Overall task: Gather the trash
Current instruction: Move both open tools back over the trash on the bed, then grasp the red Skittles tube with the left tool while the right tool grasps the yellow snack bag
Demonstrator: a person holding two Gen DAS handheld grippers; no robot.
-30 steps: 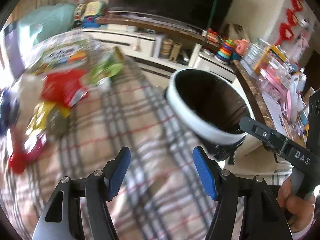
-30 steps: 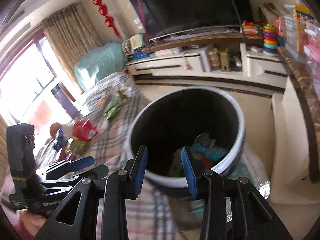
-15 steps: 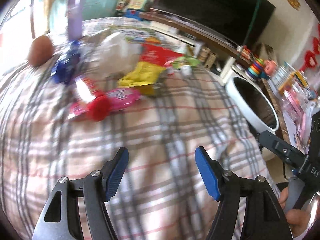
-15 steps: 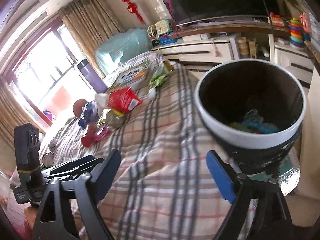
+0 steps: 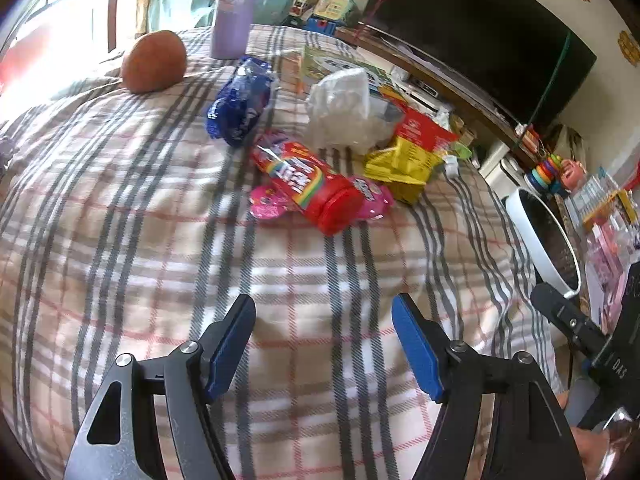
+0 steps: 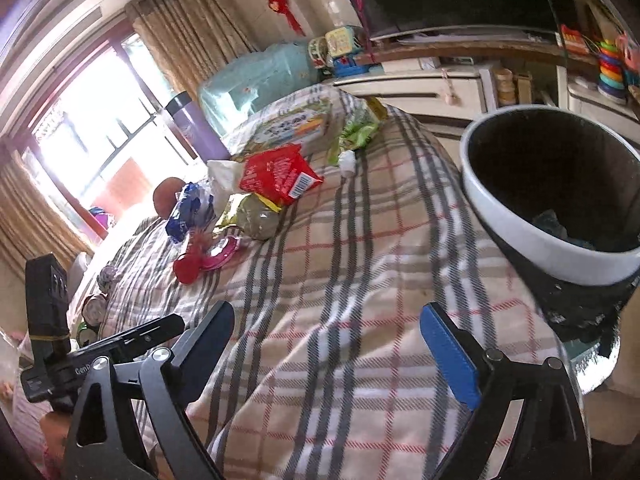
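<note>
- Trash pile sits mid-table on the plaid cloth point(image 5: 168, 248): red candy tube point(image 5: 310, 184) lying on a pink wrapper point(image 5: 372, 196), yellow packet point(image 5: 404, 164) just right of it, red carton point(image 5: 424, 130) behind that, white crumpled bag point(image 5: 344, 110) and blue wrapper point(image 5: 240, 100) further back.
- Our left gripper point(image 5: 323, 346) hovers low over the cloth, pointed at the pile; fingers spread wide, nothing between them. The candy tube is ahead of the gap, clearly apart from both fingertips.
- Our right gripper point(image 6: 334, 354) also hovers over the cloth, fingers spread wide, empty. Pile is ahead and to its left; the red carton point(image 6: 280, 174) is nearest to its centre line.
- Bin point(image 6: 504, 208), white rim with dark inside, stands at the table's edge to the right of the right gripper; some trash is visible at the bottom.
- Further out: brown round fruit point(image 5: 154, 60) and purple bottle point(image 5: 236, 8) at the far side of the table; dark TV point(image 5: 480, 28) behind.
</note>
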